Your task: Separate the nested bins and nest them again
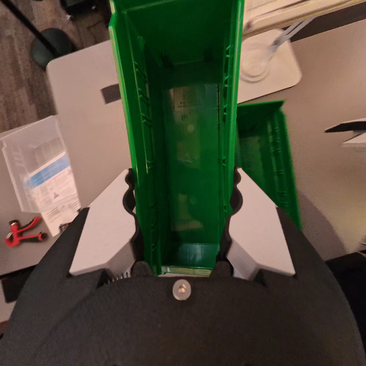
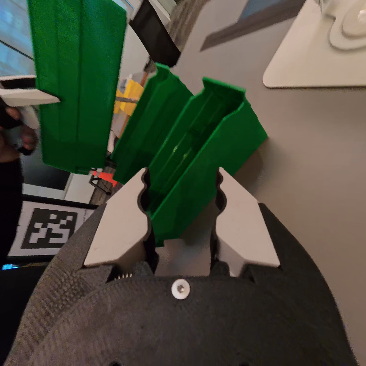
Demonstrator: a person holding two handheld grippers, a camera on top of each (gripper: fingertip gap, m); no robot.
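Note:
My left gripper (image 1: 183,172) is shut on a long green bin (image 1: 188,138), one finger pressing each outer side wall; the bin points forward, held above the grey table (image 1: 89,99). The right wrist view shows this bin (image 2: 77,89) raised at upper left. Another green bin (image 1: 265,158) lies on the table to its right. My right gripper (image 2: 182,170) is open around that bin's near end (image 2: 208,168); the left finger (image 2: 122,217) touches its wall. A further green bin (image 2: 150,122) leans against it on the far side; whether they are nested I cannot tell.
A clear plastic box with papers (image 1: 39,164) and a red tool (image 1: 21,231) lie at the table's left. A white flat stand base (image 1: 267,65) (image 2: 316,49) sits at the back. A black-and-white marker board (image 2: 49,227) and a person's hand (image 2: 19,134) are at the left.

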